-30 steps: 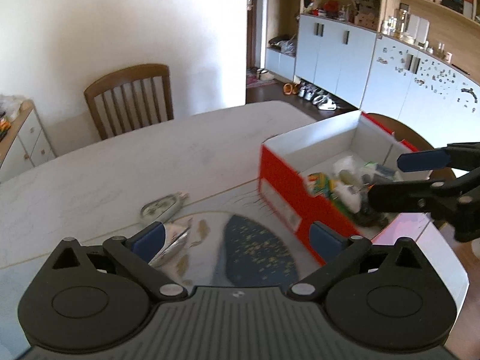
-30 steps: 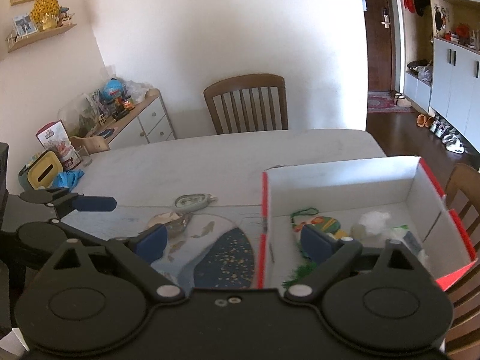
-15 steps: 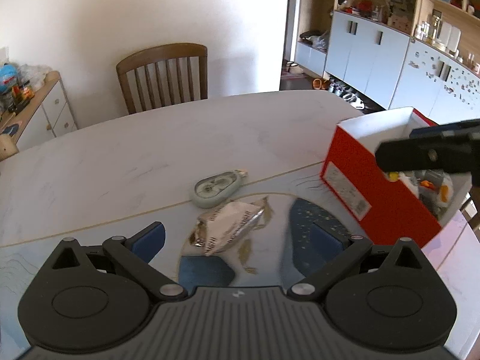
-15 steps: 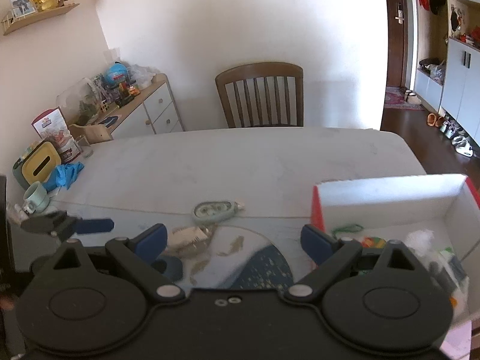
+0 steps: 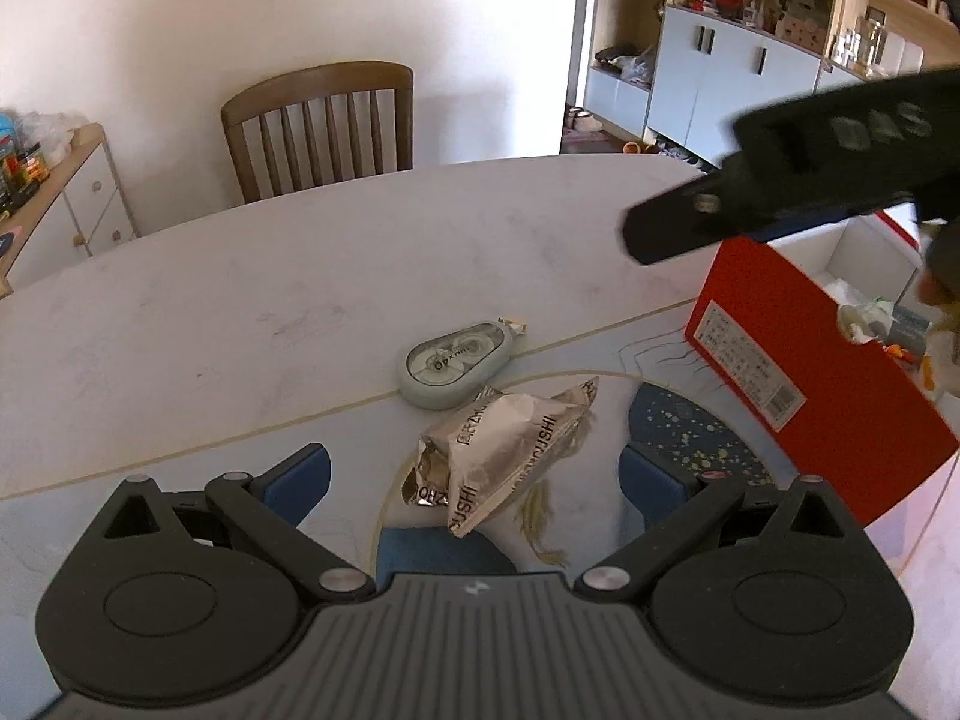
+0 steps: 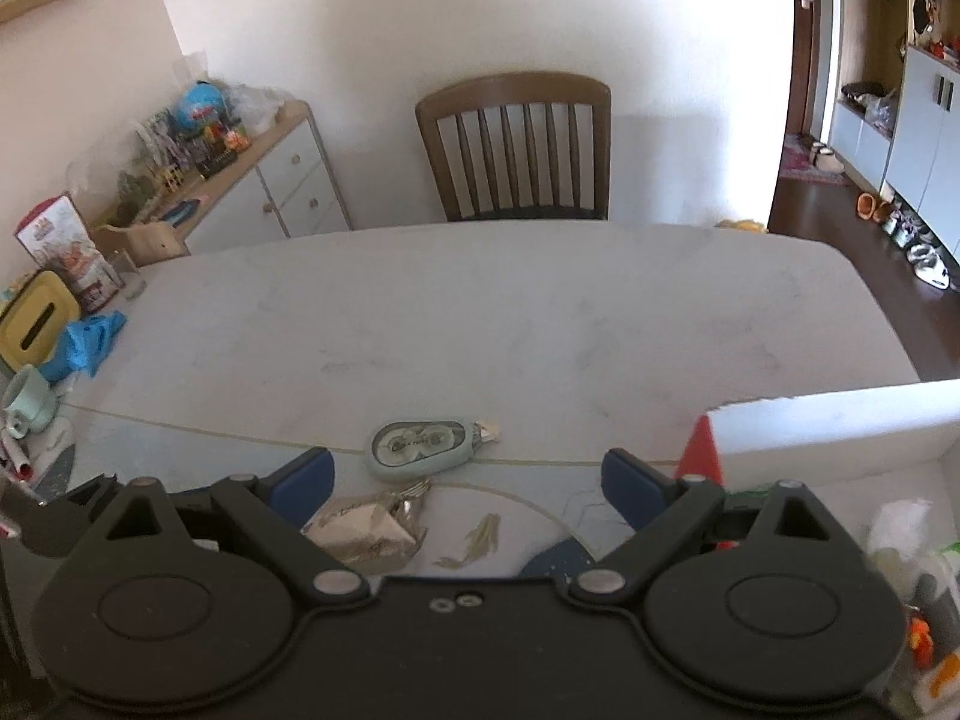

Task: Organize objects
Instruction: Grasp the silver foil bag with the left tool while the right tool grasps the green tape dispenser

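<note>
Left wrist view: left gripper (image 5: 474,471) jaws spread wide, nothing between the pads, hovering over the table (image 5: 240,300). Crumpled silver snack packet (image 5: 501,450) lies flat directly between the jaws, closer to the right pad, untouched. Long axis runs diagonally: near end toward the camera body, far end pointing ahead-right. Pale green correction tape dispenser (image 5: 459,363) sits just ahead of the packet, touching or nearly so; long axis also diagonal, tip pointing ahead-right. Red shoebox (image 5: 816,384) is well to the right of the right jaw, open top, white inside; holds white crumpled stuff and small orange and green bits, details unclear. Right gripper (image 5: 780,180) crosses the upper right above the box; blurred, can't tell its jaw state from here.

Right wrist view: right gripper (image 6: 465,480) jaws released, wide apart, empty. Dispenser (image 6: 423,444) lies just ahead, between the jaws, long axis left-right, tip pointing right. Packet (image 6: 366,531) sits near the left pad, partly hidden by the gripper body. Box (image 6: 840,432) is right of the right jaw; white lump and orange and green items inside at far right.
</note>
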`<state>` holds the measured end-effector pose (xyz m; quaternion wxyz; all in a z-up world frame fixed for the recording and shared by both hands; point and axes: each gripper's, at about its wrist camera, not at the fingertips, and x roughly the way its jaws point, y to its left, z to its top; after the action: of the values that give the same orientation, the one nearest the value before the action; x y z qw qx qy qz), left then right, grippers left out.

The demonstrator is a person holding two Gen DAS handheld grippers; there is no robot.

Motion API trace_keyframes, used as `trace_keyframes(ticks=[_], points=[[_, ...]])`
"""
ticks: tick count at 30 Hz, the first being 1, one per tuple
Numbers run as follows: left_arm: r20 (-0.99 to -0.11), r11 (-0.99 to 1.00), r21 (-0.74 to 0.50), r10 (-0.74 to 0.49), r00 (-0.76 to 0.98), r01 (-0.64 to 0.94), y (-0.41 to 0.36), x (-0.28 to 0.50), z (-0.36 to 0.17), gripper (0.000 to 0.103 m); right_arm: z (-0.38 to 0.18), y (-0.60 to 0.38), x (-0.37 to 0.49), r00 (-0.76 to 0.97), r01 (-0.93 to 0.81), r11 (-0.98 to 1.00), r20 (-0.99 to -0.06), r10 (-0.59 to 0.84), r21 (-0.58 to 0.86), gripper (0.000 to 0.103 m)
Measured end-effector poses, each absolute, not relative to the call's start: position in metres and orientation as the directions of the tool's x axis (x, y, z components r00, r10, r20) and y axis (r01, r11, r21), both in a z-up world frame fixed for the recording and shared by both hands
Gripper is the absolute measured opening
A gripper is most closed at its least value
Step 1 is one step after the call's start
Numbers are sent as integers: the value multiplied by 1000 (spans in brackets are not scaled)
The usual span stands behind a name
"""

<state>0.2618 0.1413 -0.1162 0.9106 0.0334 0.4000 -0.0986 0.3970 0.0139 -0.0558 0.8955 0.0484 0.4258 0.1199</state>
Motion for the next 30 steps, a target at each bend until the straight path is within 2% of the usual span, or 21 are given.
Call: trace_keyframes(ticks=[14, 24, 30], points=[[-722, 975, 32, -131, 679, 221, 139, 288, -154, 103, -115, 64, 464, 456, -227, 959, -852, 258, 169, 95], [-720, 964, 42, -153, 677, 262, 134, 293, -173, 103, -143, 83, 499, 316, -149, 962, -911, 266, 230, 95], [-723, 966, 26, -160, 672, 257, 135, 301, -179, 102, -152, 91, 507, 296, -141, 967, -923, 244, 210, 95]])
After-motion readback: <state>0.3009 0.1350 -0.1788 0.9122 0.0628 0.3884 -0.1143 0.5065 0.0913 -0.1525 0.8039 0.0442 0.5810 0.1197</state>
